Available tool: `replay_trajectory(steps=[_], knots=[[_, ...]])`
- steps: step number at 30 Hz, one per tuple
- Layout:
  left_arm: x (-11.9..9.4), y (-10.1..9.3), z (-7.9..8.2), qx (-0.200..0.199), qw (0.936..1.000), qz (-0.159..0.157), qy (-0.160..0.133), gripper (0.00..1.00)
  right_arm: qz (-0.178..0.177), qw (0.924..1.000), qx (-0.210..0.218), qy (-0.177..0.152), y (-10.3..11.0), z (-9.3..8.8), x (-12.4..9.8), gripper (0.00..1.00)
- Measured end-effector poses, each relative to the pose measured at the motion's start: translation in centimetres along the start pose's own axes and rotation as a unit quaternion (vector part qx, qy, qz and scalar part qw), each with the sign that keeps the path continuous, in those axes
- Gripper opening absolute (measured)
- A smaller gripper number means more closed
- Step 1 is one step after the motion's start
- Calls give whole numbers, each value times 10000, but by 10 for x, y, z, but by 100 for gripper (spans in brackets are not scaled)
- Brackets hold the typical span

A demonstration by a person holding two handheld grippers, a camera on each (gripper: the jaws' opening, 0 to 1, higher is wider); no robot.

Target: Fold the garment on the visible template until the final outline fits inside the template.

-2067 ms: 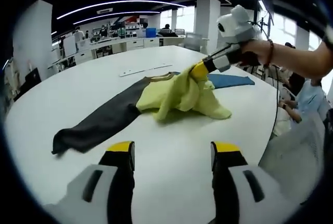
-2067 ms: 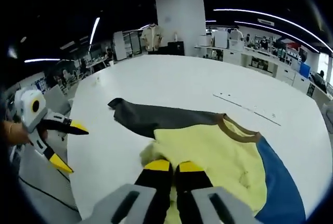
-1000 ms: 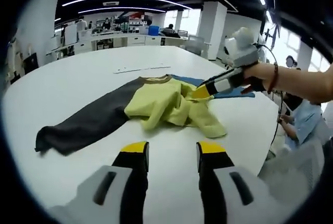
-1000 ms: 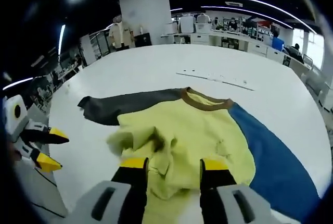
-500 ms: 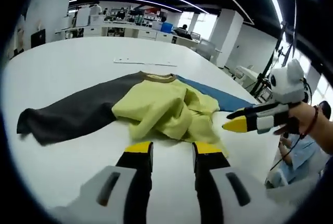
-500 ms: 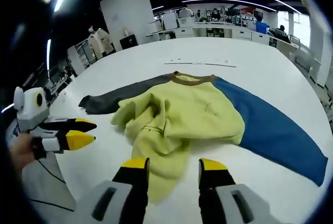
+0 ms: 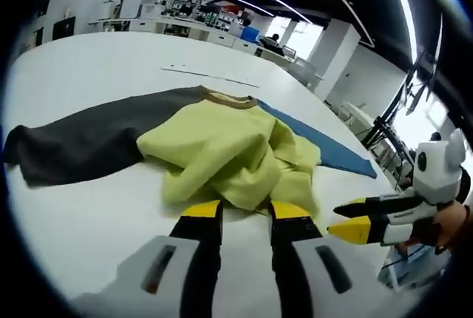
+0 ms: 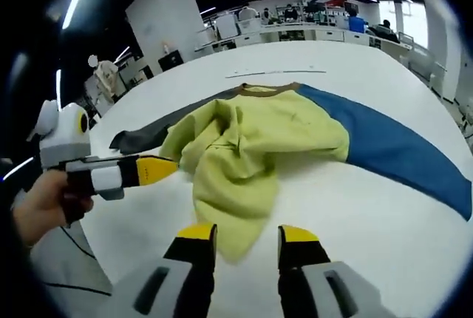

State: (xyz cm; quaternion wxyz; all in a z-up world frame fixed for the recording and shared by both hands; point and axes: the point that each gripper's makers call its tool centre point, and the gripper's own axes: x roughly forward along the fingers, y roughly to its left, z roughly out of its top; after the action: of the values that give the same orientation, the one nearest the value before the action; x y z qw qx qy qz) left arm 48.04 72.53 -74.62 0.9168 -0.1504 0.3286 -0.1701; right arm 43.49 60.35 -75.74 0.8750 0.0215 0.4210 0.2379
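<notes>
A long-sleeved garment lies crumpled on the white table (image 7: 74, 214). Its yellow body (image 7: 222, 148) is bunched in folds, a dark grey sleeve (image 7: 74, 144) stretches left and a blue sleeve (image 7: 325, 148) runs right. My left gripper (image 7: 246, 212) is open, jaws low at the yellow hem's near edge. The right gripper (image 7: 351, 220) comes in from the right, apart from the cloth. In the right gripper view the yellow body (image 8: 251, 140), grey sleeve (image 8: 148, 134) and blue sleeve (image 8: 399, 151) lie ahead of my open right gripper (image 8: 245, 234). The left gripper (image 8: 155, 168) points at the cloth.
A thin pale strip (image 7: 214, 78) lies on the table beyond the collar. A hand (image 8: 44, 207) holds the left gripper at the table's edge. Desks and shelves (image 8: 244, 33) stand far behind. Bare tabletop (image 8: 369, 222) surrounds the garment.
The right gripper let go of the yellow cloth and drew back to the table's near side. The left gripper came close to the hem and its jaws narrowed.
</notes>
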Motion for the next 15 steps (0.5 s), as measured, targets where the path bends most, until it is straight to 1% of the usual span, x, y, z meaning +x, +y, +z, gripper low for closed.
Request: replay_trajectory(steps=[2,6,10,11,15], knots=[[4,3,-1,-78,10000,6,8,21,-34,10000,22,-12,1,-2,1,29],[11,4,-2,-214,9997,-62,28,18,-136,9998,97,64,2,-10,6,28],[16,4,-1,-256,9996,-79,33,15,-236,9995,194,47,2,-11,9,25],[16,5,-1,-257,9996,-86,29,14,-265,9995,169,-2,2,-10,10,24],[18,5,0,-258,9996,-128,46,7,-452,9989,150,-9,-1,-9,12,19]])
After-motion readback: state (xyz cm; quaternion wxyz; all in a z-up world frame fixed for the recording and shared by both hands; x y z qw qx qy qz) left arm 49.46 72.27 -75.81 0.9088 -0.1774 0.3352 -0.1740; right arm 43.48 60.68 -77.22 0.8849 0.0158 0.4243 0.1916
